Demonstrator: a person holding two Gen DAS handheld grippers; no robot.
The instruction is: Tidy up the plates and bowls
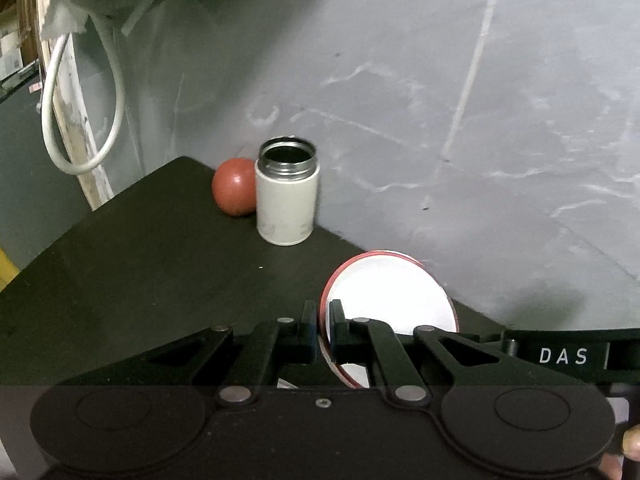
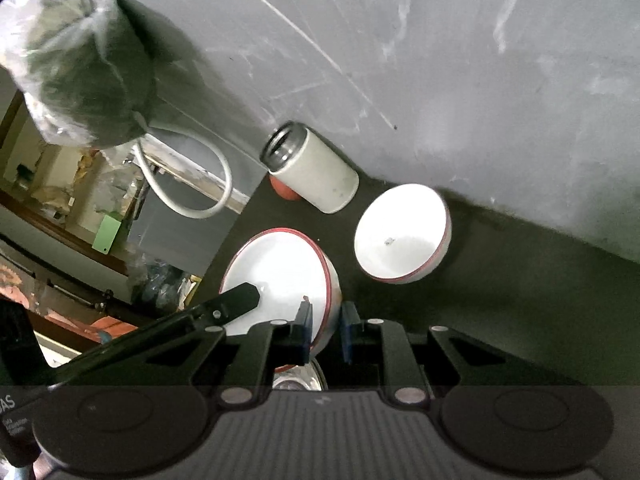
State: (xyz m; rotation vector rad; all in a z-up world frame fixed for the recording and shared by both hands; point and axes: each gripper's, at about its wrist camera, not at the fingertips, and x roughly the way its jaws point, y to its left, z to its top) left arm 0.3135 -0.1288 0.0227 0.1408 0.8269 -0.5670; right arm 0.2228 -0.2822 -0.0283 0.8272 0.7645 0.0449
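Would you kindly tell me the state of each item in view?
near bowl: empty, gripped at its rim on two sides
far bowl: empty, standing free on the table
canister: upright, lid off
left gripper: shut on near bowl
right gripper: shut on near bowl

My left camera sits just behind my left tool (image 1: 323, 326) and looks forward along it, low over the dark table (image 1: 140, 280), towards the grey wall (image 1: 440, 100). It is close to the table's far corner. My right camera sits behind my right tool (image 2: 326, 330) and looks down from higher, and its picture is rolled, so the wall (image 2: 480, 60) runs slanted. Both views share the white canister (image 1: 286, 200) (image 2: 316, 174), the red ball (image 1: 234, 192) (image 2: 282, 192) beside it, the white cable loop (image 1: 80, 120) (image 2: 200, 184) and a red-rimmed bowl (image 1: 394, 296) (image 2: 280, 276).
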